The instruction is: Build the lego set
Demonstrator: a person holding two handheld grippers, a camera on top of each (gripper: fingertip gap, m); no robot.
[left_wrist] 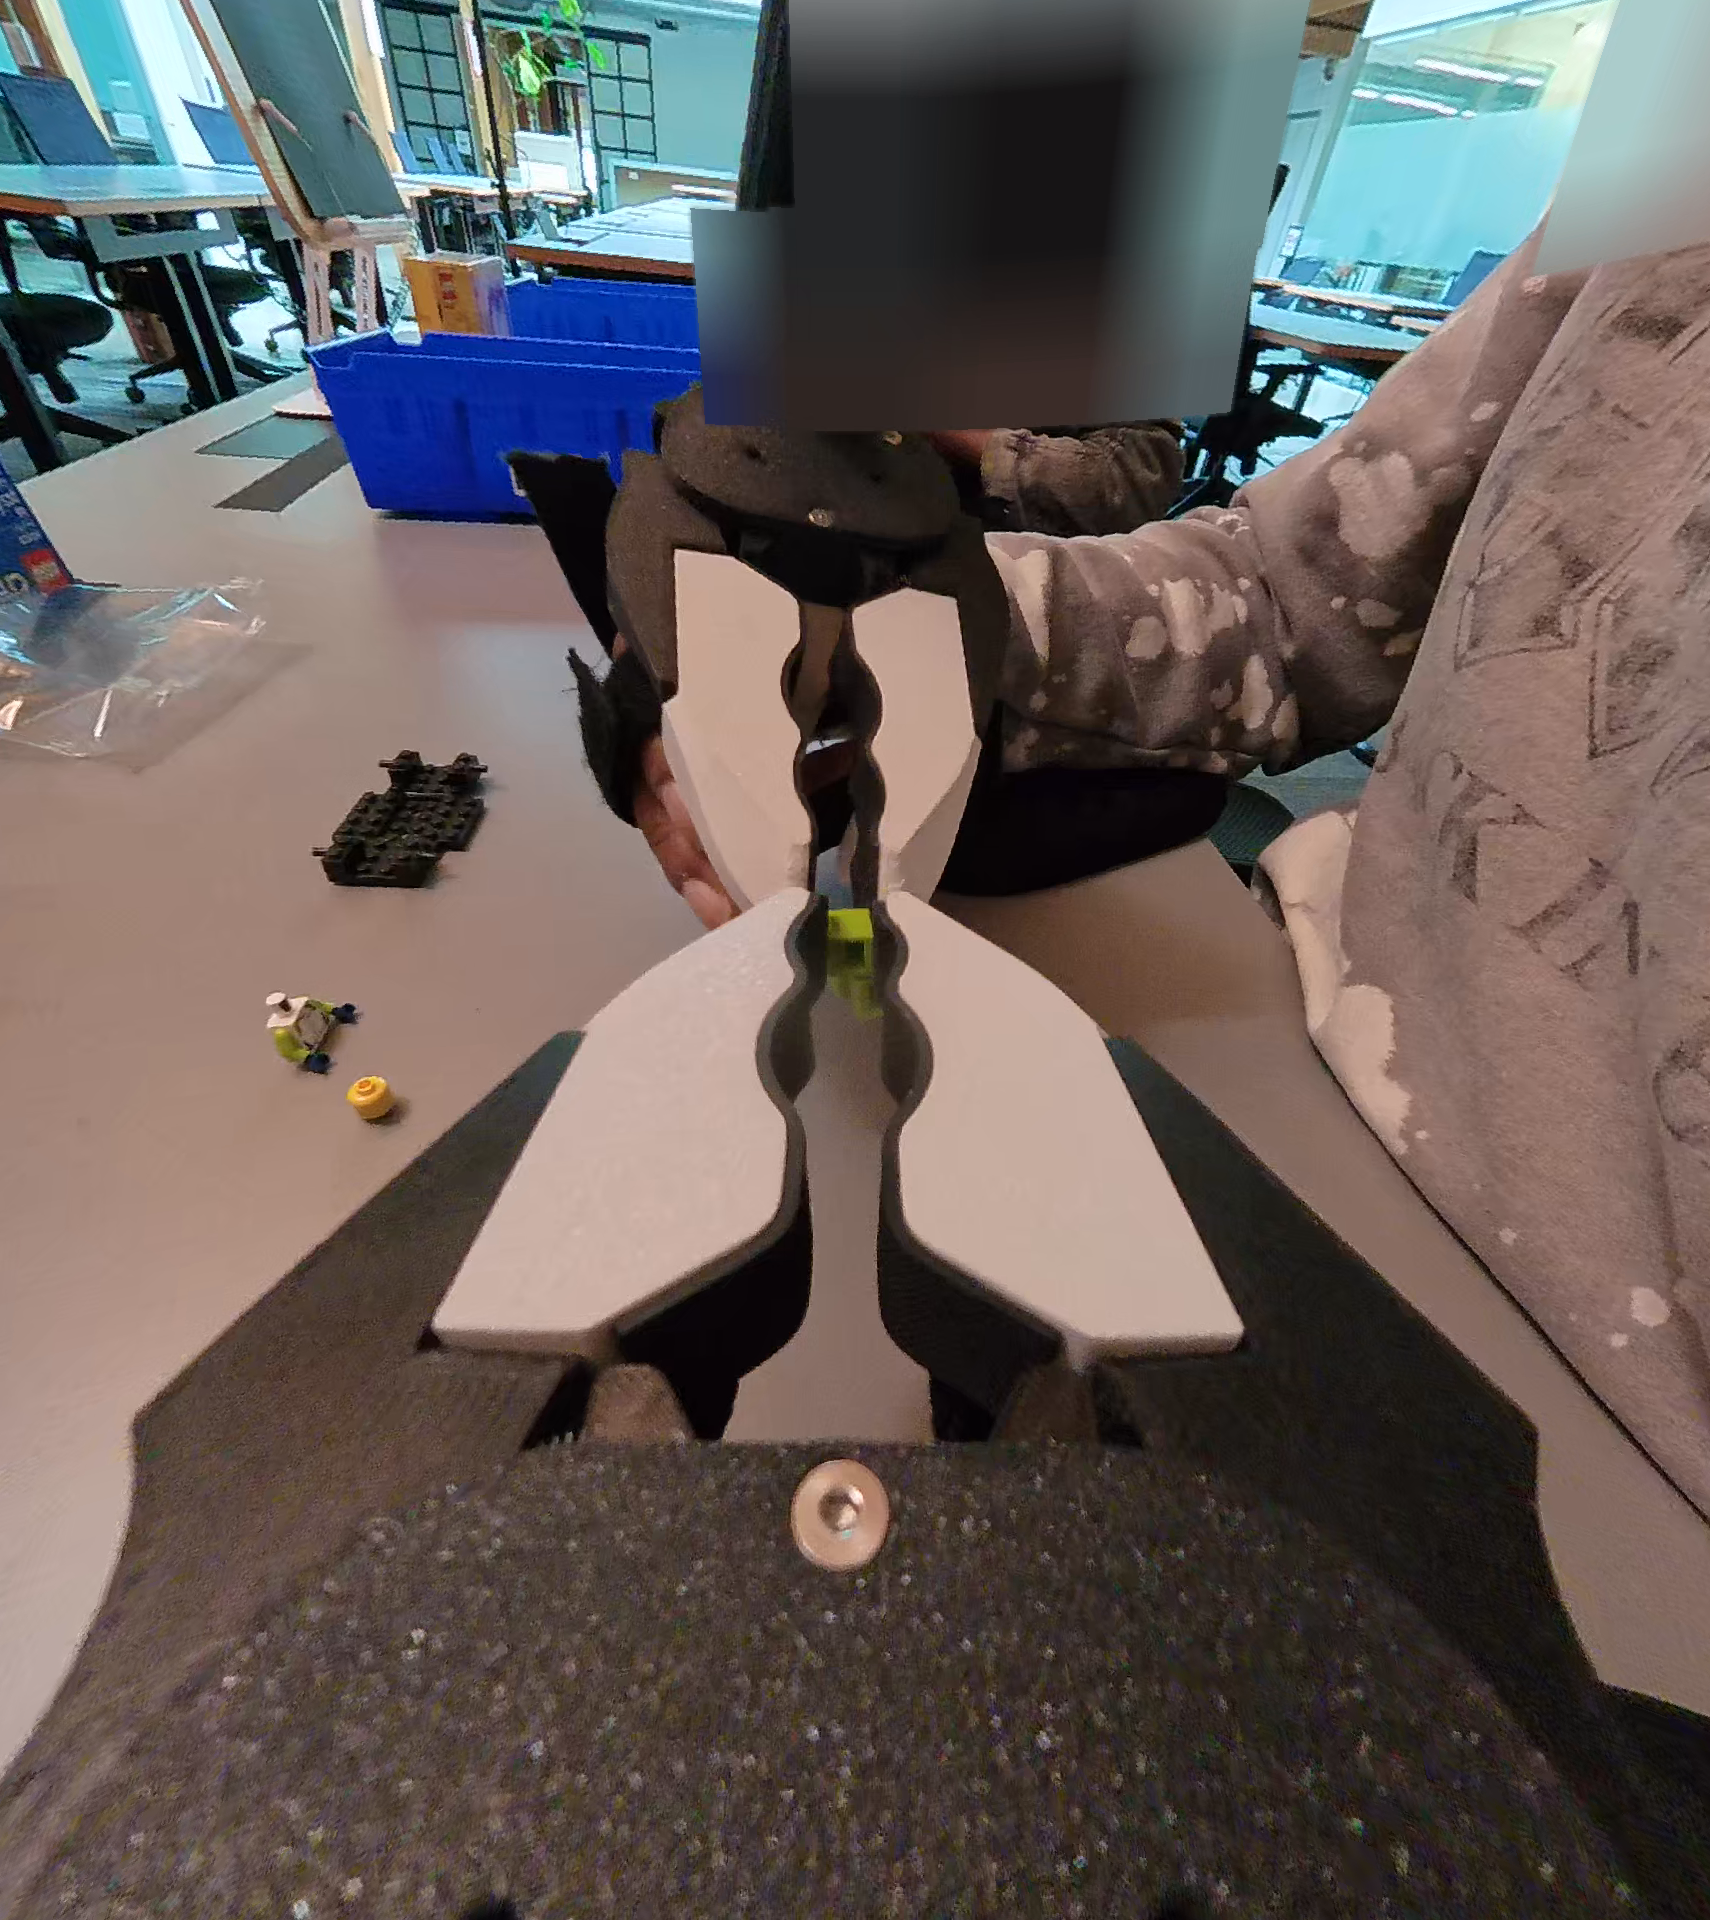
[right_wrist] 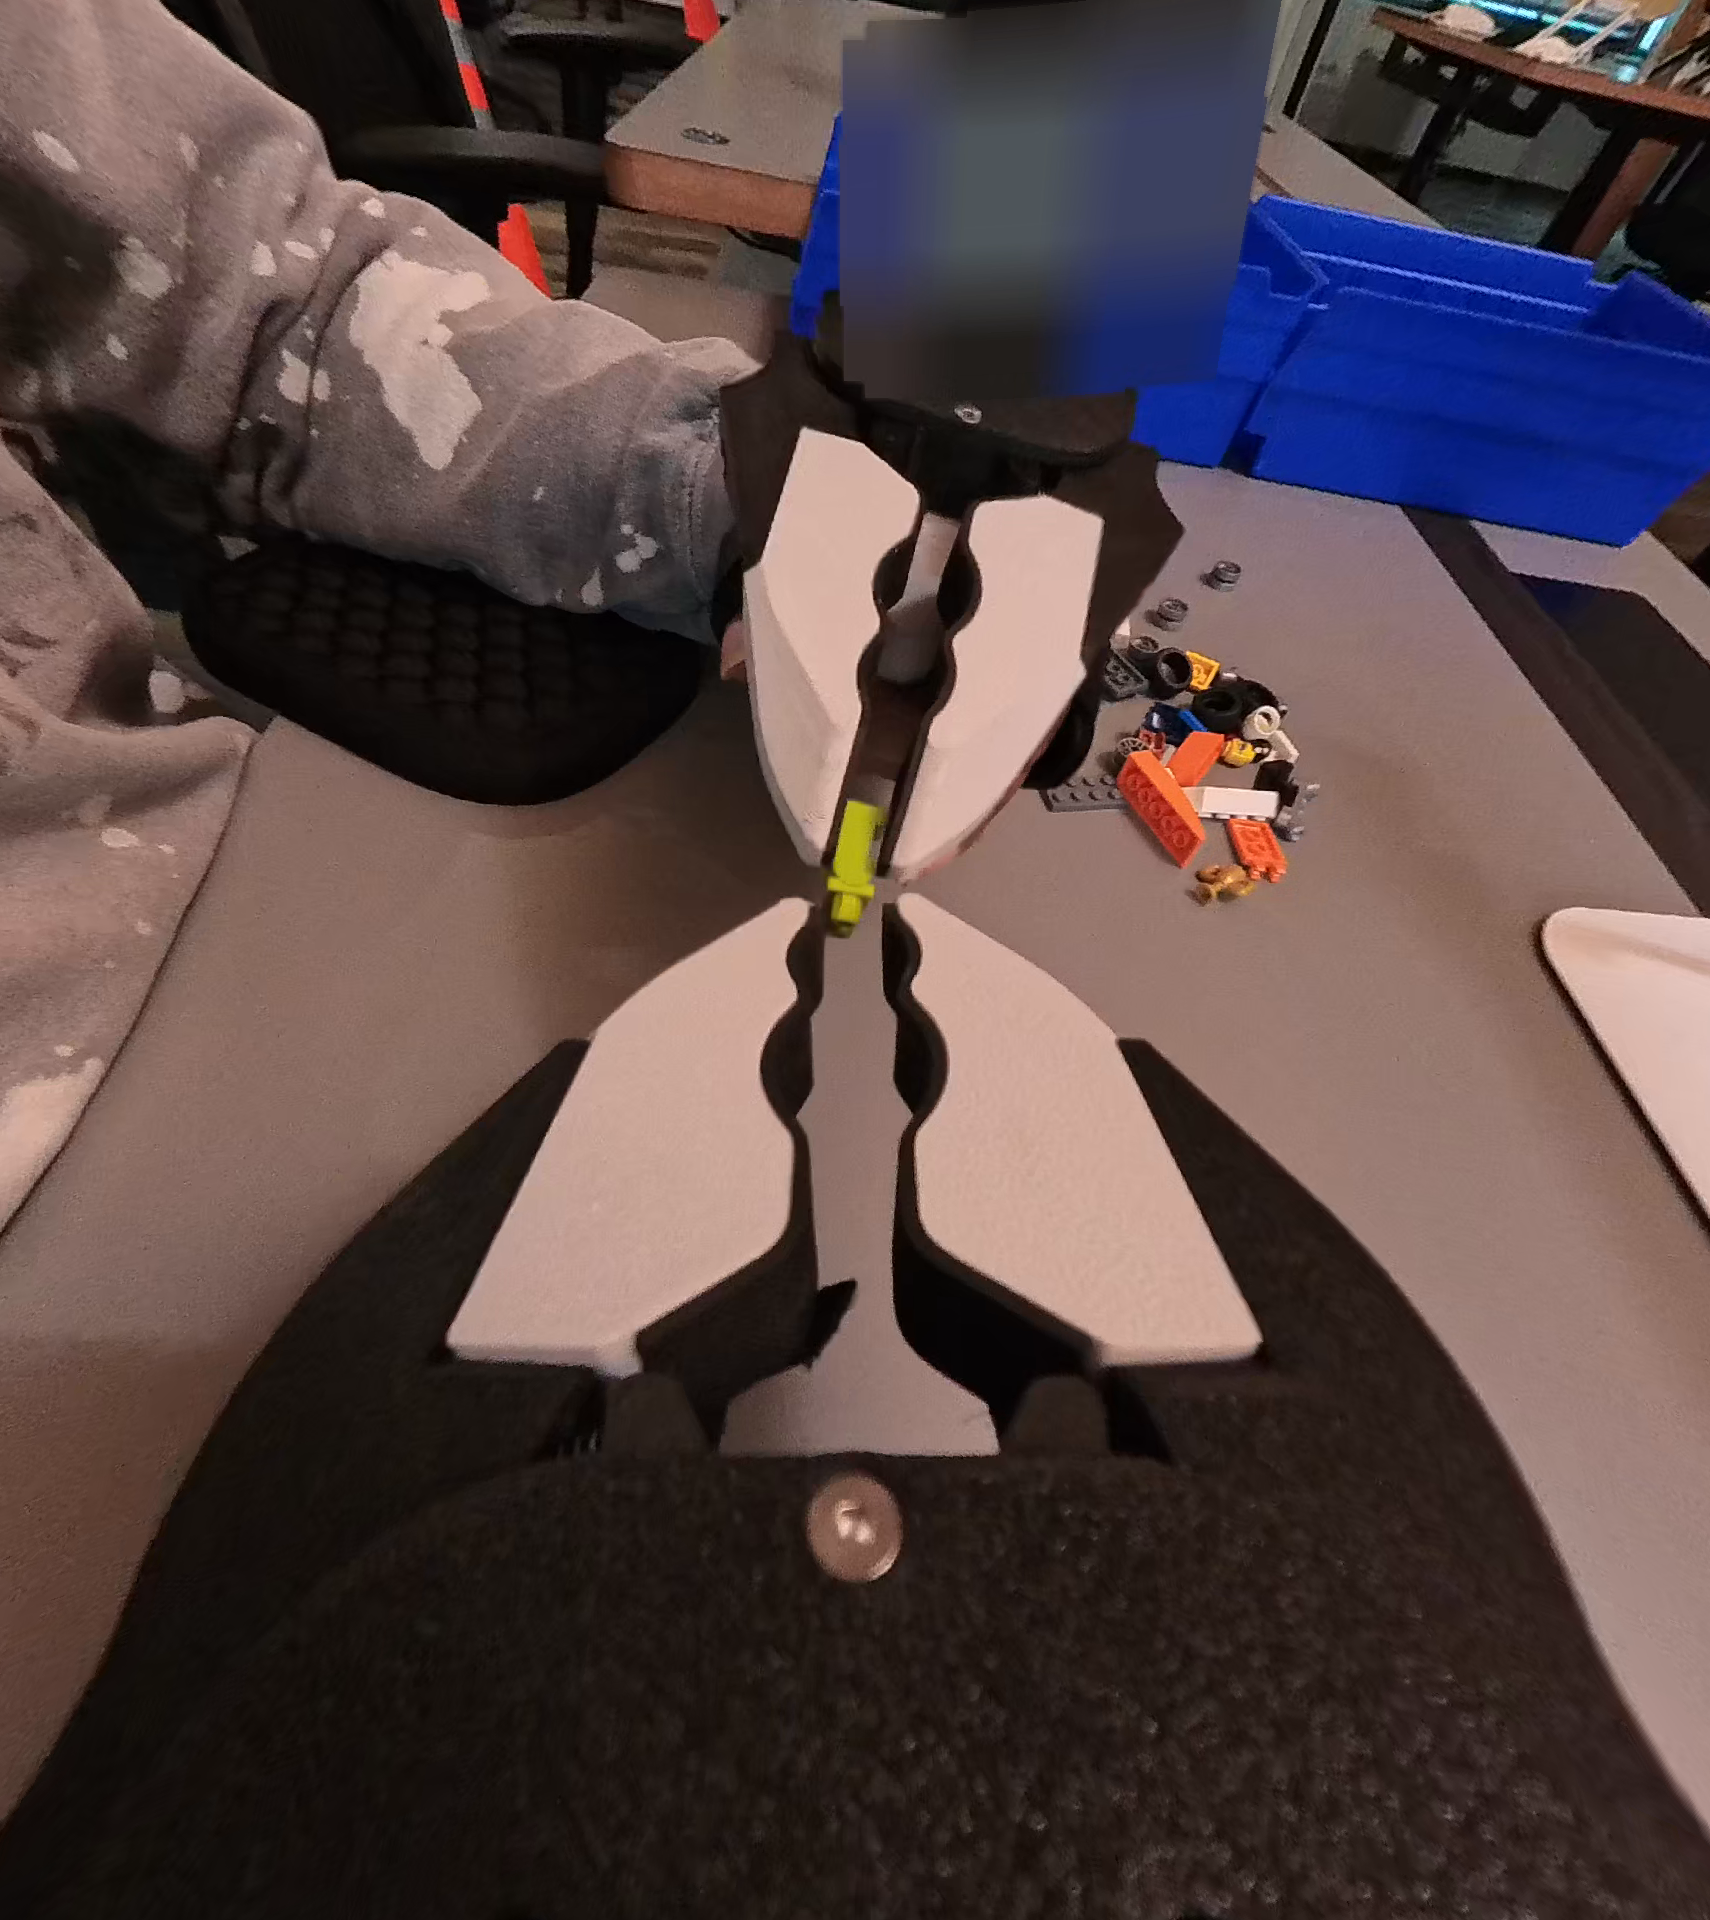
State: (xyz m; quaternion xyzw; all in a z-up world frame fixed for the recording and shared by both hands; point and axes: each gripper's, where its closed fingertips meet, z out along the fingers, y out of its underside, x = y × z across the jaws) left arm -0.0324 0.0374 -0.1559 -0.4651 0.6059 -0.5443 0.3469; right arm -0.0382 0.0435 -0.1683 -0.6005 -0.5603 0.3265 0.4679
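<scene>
- Above the grey table (left_wrist: 155,1195), clear of its surface, the two tools meet tip to tip, so the join can be made in the air where both sides of the part stay reachable.
- Left gripper (left_wrist: 846,920): clamped on the small lime piece (left_wrist: 851,951), which sits between its fingertips. In the right wrist view the piece's narrow end sticks out past those tips, which leaves that end free to be taken or mated.
- Right gripper (right_wrist: 846,914): jaws stand a little apart, with bare table showing between them. The free end of the lime piece reaches just into the gap; no firm contact is visible, so this tool is judged to be empty and lined up to receive.
- Black wheel base (left_wrist: 404,821): lies flat on the table, well apart from both tools. It is probably the base for later steps.
- Small figure (left_wrist: 305,1023) and yellow round stud (left_wrist: 371,1096): lie near each other, set aside on the left.
- Pile of loose parts (right_wrist: 1204,769): lies on the table beyond the left gripper, near enough to pick from.
- Step in hand, as a judgement: a handover or regrip of the lime piece. A slip would drop it onto the table.
</scene>
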